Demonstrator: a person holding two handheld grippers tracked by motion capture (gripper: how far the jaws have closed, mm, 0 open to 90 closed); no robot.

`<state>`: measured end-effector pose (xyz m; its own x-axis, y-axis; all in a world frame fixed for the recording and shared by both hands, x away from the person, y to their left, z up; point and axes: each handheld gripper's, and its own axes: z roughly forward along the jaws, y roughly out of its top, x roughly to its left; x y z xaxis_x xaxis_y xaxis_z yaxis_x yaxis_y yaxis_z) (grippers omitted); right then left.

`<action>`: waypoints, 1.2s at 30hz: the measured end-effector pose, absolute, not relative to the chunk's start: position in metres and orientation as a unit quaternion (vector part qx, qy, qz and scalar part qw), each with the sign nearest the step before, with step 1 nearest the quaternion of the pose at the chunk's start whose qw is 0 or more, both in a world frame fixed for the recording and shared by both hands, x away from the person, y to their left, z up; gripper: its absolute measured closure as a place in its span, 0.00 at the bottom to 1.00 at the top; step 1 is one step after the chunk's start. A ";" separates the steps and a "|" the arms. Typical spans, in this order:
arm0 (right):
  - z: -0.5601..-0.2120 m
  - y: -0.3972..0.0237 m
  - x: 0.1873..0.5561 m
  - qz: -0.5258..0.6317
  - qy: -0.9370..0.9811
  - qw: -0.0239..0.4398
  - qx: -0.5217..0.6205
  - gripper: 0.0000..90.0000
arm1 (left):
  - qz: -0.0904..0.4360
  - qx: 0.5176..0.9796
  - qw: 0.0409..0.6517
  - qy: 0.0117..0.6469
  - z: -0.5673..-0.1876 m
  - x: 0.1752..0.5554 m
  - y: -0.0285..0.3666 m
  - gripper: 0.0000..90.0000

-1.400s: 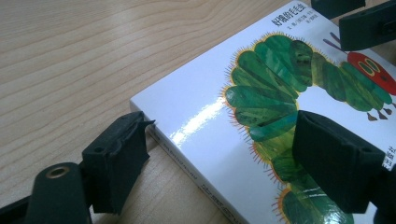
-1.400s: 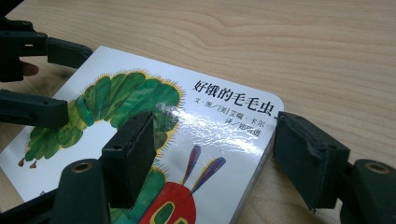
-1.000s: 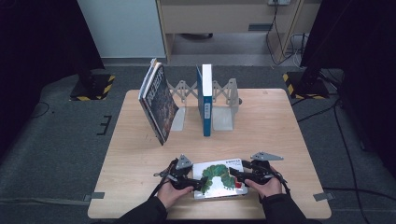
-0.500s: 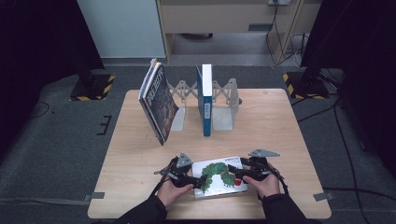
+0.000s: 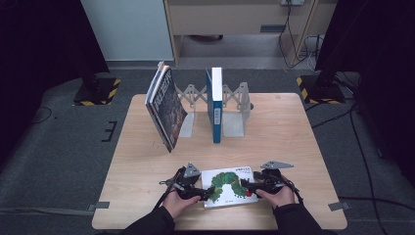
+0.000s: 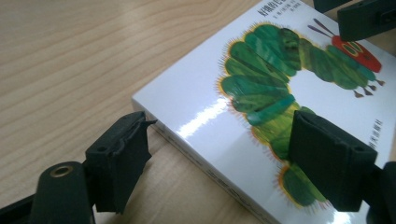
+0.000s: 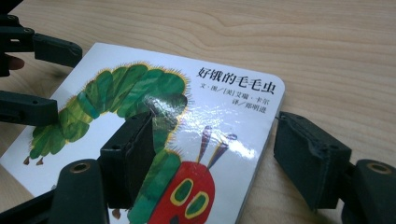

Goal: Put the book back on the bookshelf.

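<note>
Flat on the table (image 5: 147, 147), the caterpillar book (image 5: 227, 188) sits between spread jaws: left gripper (image 5: 208, 193) just closing slightly, right gripper (image 5: 247, 186) straddling its corner.

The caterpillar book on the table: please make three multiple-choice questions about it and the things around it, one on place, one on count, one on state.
1. Where does the caterpillar book lie?
A. near table edge
B. in the rack
C. on the floor

2. How many books stand at the rack?
A. one
B. two
C. four

3. How is the dark book?
A. flat
B. leaning
C. open

Answers: 1 A, it lies flat between the left gripper and right gripper; 2 B, dark book and blue book; 3 B, it tilts.
</note>
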<state>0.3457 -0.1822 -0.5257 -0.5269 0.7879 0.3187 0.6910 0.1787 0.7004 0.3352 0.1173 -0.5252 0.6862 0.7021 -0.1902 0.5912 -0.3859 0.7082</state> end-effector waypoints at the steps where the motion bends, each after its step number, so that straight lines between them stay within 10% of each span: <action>1: -0.526 -0.183 0.345 0.421 0.766 0.057 0.482 0.32 | 0.066 0.832 0.393 0.386 -0.526 0.335 0.117 0.21; 36: -0.498 -0.191 0.345 0.537 0.699 0.041 0.471 0.37 | 0.053 0.821 0.418 0.386 -0.526 0.338 0.117 0.13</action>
<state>0.3454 -0.1910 -0.4977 -0.5532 0.7023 0.4481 0.6136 -0.0204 0.7894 0.3377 0.1168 -0.5256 0.6967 0.6771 -0.2367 0.5892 -0.3520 0.7273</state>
